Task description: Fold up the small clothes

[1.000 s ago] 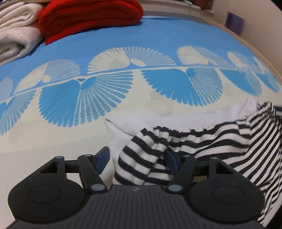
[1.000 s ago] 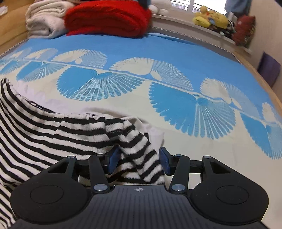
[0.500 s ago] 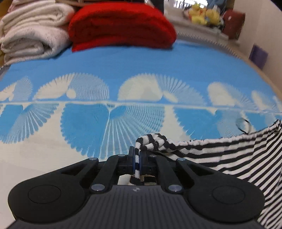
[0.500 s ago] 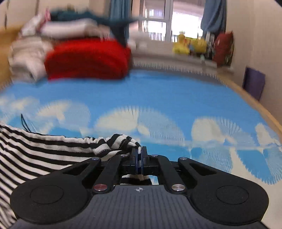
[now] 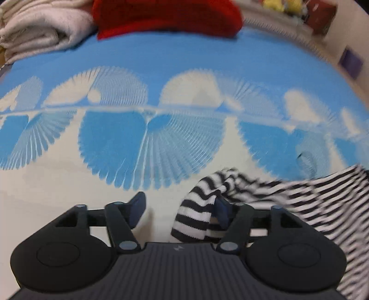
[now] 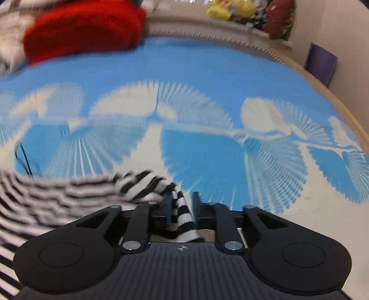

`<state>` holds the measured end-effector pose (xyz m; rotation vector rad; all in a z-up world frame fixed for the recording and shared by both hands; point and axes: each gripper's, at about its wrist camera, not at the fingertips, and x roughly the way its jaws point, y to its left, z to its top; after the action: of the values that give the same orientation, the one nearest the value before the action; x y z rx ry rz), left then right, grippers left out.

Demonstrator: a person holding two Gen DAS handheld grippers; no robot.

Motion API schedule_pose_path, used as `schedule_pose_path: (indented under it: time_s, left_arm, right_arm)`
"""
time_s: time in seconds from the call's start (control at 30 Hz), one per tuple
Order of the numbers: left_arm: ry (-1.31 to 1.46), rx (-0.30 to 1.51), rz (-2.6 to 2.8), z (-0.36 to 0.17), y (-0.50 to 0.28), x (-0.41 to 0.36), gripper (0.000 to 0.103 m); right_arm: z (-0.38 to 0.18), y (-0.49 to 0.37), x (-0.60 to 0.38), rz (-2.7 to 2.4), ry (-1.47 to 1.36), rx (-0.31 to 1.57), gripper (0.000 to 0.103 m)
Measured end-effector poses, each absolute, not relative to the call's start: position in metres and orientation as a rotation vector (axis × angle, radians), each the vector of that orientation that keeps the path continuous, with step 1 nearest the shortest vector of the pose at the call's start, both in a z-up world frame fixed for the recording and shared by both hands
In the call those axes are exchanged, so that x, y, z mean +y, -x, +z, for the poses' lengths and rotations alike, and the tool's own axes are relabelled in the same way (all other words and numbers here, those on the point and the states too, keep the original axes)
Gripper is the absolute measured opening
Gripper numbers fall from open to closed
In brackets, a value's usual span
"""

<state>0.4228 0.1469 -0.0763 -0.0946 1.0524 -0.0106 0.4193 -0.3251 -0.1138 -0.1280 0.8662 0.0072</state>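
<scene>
A black-and-white striped garment (image 5: 299,196) lies on a blue and cream patterned cover (image 5: 161,138). My left gripper (image 5: 178,207) is open; a bunched striped corner (image 5: 196,214) drapes beside its right finger, not clamped. In the right wrist view the garment (image 6: 57,196) spreads to the left. My right gripper (image 6: 182,205) stands slightly apart, with a striped fold (image 6: 184,214) between the fingers. The fingers look a little wider than the cloth. Both views are motion-blurred.
A red folded blanket (image 5: 166,16) and white folded towels (image 5: 39,30) sit at the far edge. Soft toys (image 6: 230,10) line a sill at the back right. A purple object (image 6: 320,64) stands by the right wall.
Both grippers were shut on the garment's corners half a second ago. The left has opened wide and the right has begun to open. Both have dropped lower toward the cover.
</scene>
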Motion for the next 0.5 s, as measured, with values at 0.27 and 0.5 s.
schedule_pose_path:
  time_s: [0.27,0.5]
  left_arm:
    - [-0.088,1.01,-0.366,-0.067,-0.395,0.085,0.071]
    - [-0.073,1.08,-0.16,-0.133,-0.428,0.084,0.039]
  right_arm:
    - [-0.057,-0.391,-0.347,0.244,-0.053,0.745,0.028]
    - [-0.111,-0.395,-0.307,0.47,0.048,0.98,0.029]
